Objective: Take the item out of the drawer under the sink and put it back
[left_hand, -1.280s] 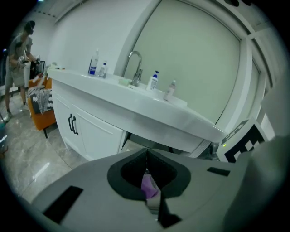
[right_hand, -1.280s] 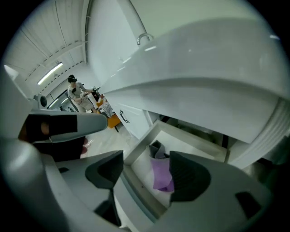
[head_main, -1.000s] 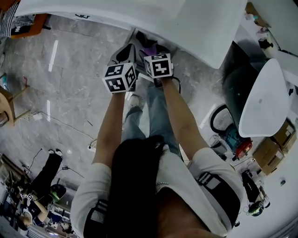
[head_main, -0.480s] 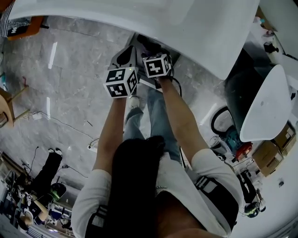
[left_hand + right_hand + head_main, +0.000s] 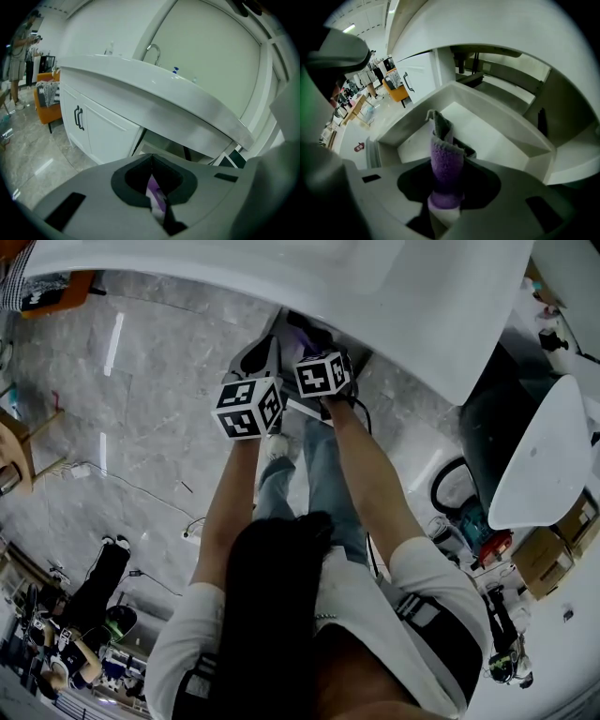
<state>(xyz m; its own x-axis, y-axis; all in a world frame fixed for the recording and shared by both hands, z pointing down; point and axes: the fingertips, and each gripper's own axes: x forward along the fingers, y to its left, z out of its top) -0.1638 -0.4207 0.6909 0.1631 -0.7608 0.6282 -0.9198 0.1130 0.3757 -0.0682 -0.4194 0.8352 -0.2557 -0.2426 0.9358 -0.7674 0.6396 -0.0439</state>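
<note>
— So, where is the cloth [image 5: 446,161]?

— In the right gripper [image 5: 446,190]. Its jaws are clamped on the lower end, and the cloth stands upright out of them. It is purple for most of its length, with a grey fold at the top.

— And the drawer [image 5: 478,129]?

— It stands open under the counter [image 5: 154,91] and is white inside. The cloth is held over its open inside. I cannot tell whether any part of the cloth touches the bottom.

— What about the left gripper [image 5: 153,180]?

— Its jaws are together too, with a thin strip of the purple cloth pinched in the seam between them. Both grippers have hold of it.

— How do the two sit relative to each other?

— In the head view they are side by side, nearly touching, with the marker cubes [image 5: 248,407] on top. The left one is a little nearer the person. Both arms [image 5: 225,512] reach forward and down. A bit of purple shows just past the right cube, at the counter's edge.

— Anything else in the left gripper view?

— The counter runs across above the jaws, with a faucet [image 5: 152,51] on it. To the left is a white cabinet [image 5: 101,126] with its doors closed and two dark handles [image 5: 78,117]. Further left, an orange chair [image 5: 47,101] stands on the grey floor [image 5: 141,427].
</note>
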